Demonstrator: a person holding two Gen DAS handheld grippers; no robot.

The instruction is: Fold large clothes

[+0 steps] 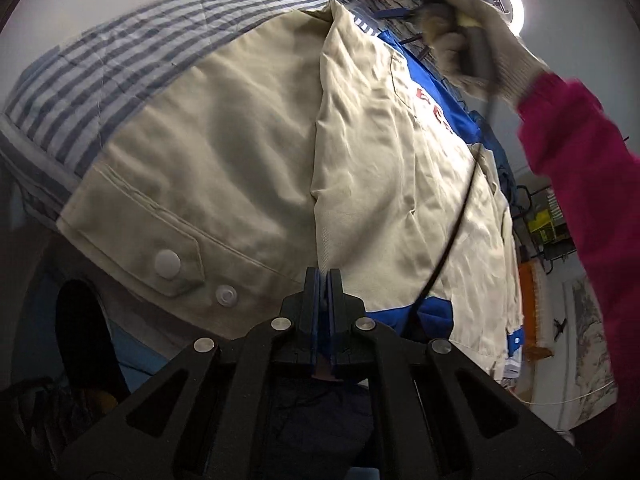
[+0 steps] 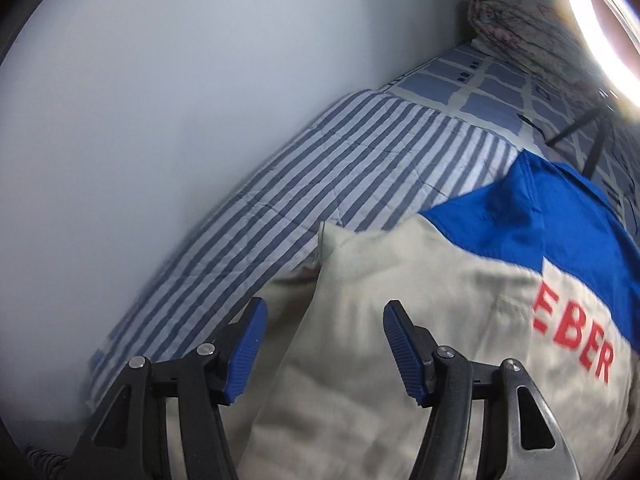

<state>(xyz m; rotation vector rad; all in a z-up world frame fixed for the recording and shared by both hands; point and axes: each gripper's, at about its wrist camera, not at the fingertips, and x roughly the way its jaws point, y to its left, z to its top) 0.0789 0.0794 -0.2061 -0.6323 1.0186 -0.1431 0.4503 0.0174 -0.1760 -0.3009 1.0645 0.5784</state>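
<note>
The jacket point(image 1: 248, 152) is spread on the striped bed point(image 1: 120, 52), a fold midway; the left tool point(image 1: 323, 280) is pinched tight at the near hem, though cloth between its pads cannot be confirmed. The right tool point(image 2: 324, 344) is held wide and empty above a folded flap, probably the next grip. Only the left view shows the snaps point(image 1: 167, 264) and gloved hand point(image 1: 472, 40); only the right shows red lettering point(image 2: 576, 344) clearly.

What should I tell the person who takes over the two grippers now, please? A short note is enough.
Left gripper: shut at the near hem of the beige and blue jacket; whether cloth is pinched I cannot tell.
Right gripper: open, empty, above the jacket's folded beige panel.
Jacket lies on the striped bed cover, red lettering facing up.
Done: one side looks folded inward.
Left: probably the remaining folds, then smoothing.
</note>
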